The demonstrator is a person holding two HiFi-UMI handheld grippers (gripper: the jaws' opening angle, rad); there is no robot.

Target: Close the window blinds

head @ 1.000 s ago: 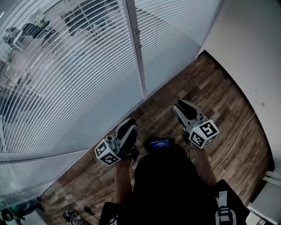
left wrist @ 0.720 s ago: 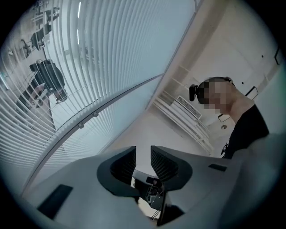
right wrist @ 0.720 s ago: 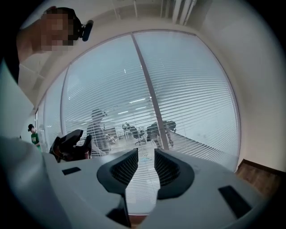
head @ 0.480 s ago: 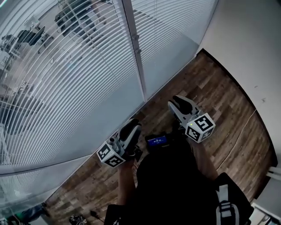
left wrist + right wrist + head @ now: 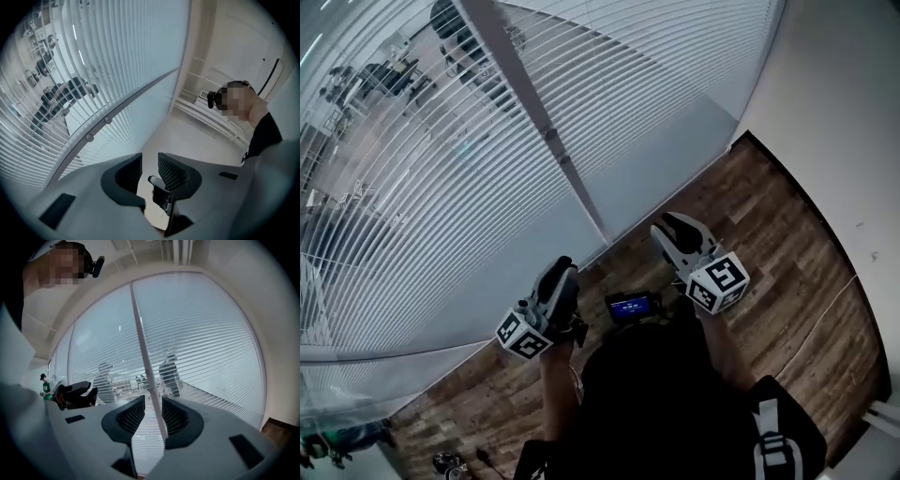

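White slatted blinds (image 5: 422, 187) hang over a tall glass wall split by a grey post (image 5: 534, 122). Their slats stand tilted apart, and desks and people show through them. My left gripper (image 5: 563, 272) points at the pane left of the post, well short of the glass. Its jaws stand apart with nothing between them (image 5: 150, 168). My right gripper (image 5: 671, 225) is held to the right of the post, also short of the blinds (image 5: 206, 348). Its jaws are apart and empty (image 5: 153, 414), with the distant post (image 5: 140, 343) showing through the gap.
Plain glass (image 5: 666, 169) runs below the blinds down to a wooden floor (image 5: 769, 225). A white wall (image 5: 844, 112) closes the corner on the right, with a thin cable (image 5: 825, 314) near it. A small lit screen (image 5: 629, 305) hangs at the person's chest. People (image 5: 169, 371) stand beyond the glass.
Both grippers have shifted sideways along the window with the person. The post now lies further left in the head view. Neither gripper's jaws have changed.
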